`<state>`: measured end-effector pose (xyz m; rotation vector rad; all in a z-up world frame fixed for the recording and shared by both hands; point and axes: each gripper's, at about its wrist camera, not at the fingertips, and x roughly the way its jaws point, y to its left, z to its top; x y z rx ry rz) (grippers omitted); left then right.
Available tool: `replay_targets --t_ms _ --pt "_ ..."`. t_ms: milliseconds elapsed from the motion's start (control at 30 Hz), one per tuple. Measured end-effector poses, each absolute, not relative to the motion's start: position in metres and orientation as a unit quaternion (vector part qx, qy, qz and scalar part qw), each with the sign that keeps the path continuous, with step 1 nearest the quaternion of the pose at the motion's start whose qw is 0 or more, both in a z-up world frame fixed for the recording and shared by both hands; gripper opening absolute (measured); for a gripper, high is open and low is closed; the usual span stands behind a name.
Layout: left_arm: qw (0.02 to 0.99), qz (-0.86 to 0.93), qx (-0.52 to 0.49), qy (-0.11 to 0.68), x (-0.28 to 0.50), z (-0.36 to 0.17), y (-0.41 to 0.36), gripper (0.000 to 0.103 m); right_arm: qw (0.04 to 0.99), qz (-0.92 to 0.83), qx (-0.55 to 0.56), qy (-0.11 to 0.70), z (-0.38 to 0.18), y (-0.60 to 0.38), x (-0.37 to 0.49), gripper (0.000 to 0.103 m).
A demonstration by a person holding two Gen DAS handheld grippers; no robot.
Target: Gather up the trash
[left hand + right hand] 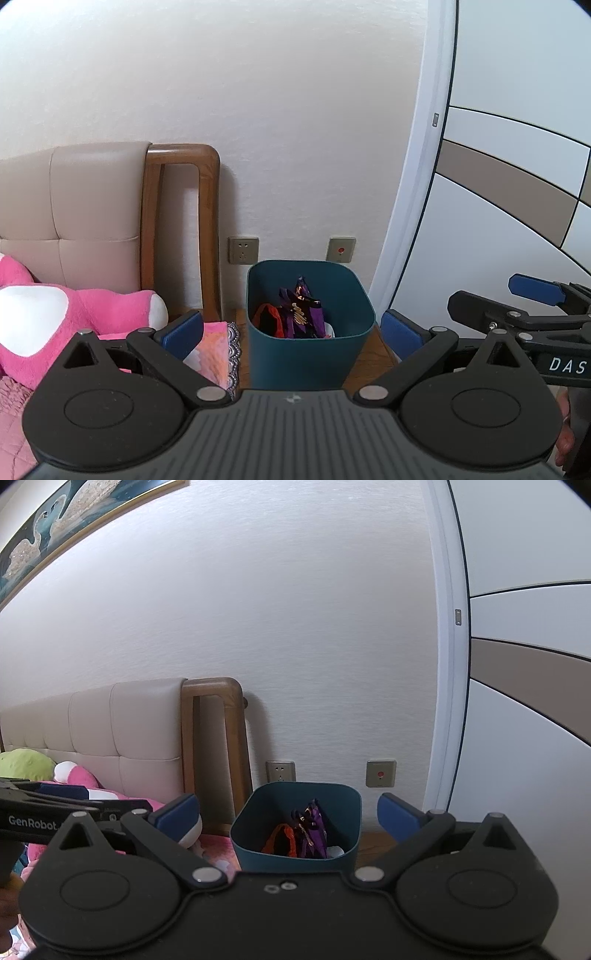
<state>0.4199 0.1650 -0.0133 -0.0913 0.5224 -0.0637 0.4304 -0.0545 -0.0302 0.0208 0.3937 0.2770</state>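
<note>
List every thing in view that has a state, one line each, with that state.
left hand-held gripper: open, holding nothing
right hand-held gripper: open, holding nothing
teal trash bin: upright, lidless, partly filled
purple wrapper: inside the bin, standing on end
orange wrapper: inside the bin, crumpled

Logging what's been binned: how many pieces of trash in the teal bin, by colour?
Purple wrapper: 1
Red-orange wrapper: 1
White scrap: 1
Total: 3 visible in the teal bin; any beneath are hidden.
</note>
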Motion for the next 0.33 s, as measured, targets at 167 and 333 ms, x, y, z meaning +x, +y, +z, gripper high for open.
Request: replay_targets --t_ms 167,333 --pt "0.965 -0.028 -0.047 0.258 0.4227 -0.0134 0.1649 0.103 0.971 0.137 0.009 0.195 -0.0299 -0.0542 0.4318 0.103" --pt "0.963 -0.023 -0.048 0.263 0.4245 -0.0143 0.1646 0.103 0.97 0.14 0.01 0.197 -0.0296 -0.054 0.4334 0.103"
